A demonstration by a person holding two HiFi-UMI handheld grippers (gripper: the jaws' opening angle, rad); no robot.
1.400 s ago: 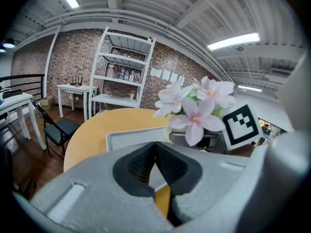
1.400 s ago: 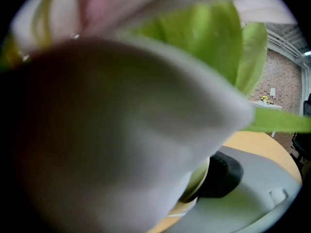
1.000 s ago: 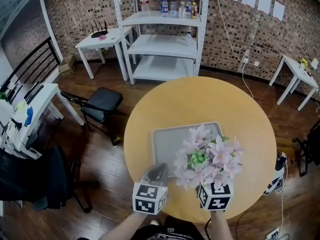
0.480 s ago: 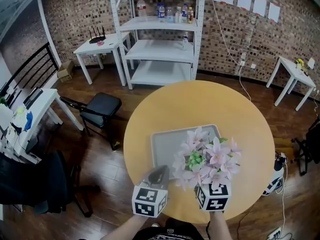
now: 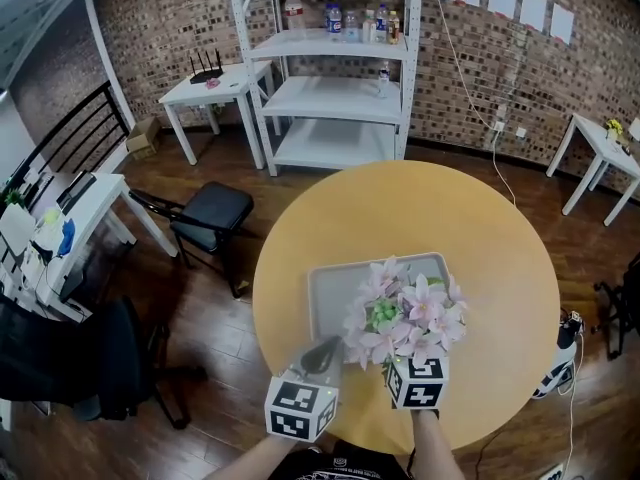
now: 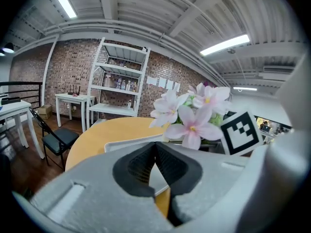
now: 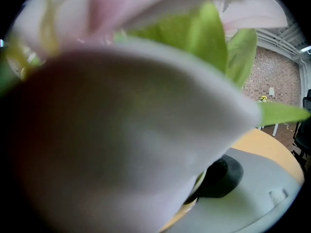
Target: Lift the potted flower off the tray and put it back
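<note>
Potted flower is sitting over the near right part of the grey tray, with pink blossoms and green leaves spreading past the tray's near rim. The pot itself is hiding under the blooms in head view. Cannot tell whether it is touching the tray or hanging clear of it. The tray is lying on the round wooden table, toward the person's side.

Right gripper is reaching in from the near edge, its marker cube showing just behind the blossoms. In right gripper view a blurred pale petal is filling most of the lens, with a green leaf above it. One dark pad is showing at lower right, standing well out from centre. The jaws are spread round something thick, clasping the potted flower low down. The other pad is lying behind the petal.

Left gripper is hovering just left of the blossoms, over the tray's near left corner. In left gripper view its two jaws are pressing tip to tip with nothing between them. The tray rim and blossoms are showing beyond.

A white shelving unit is standing against the brick wall. A black chair is standing beside the table.
</note>
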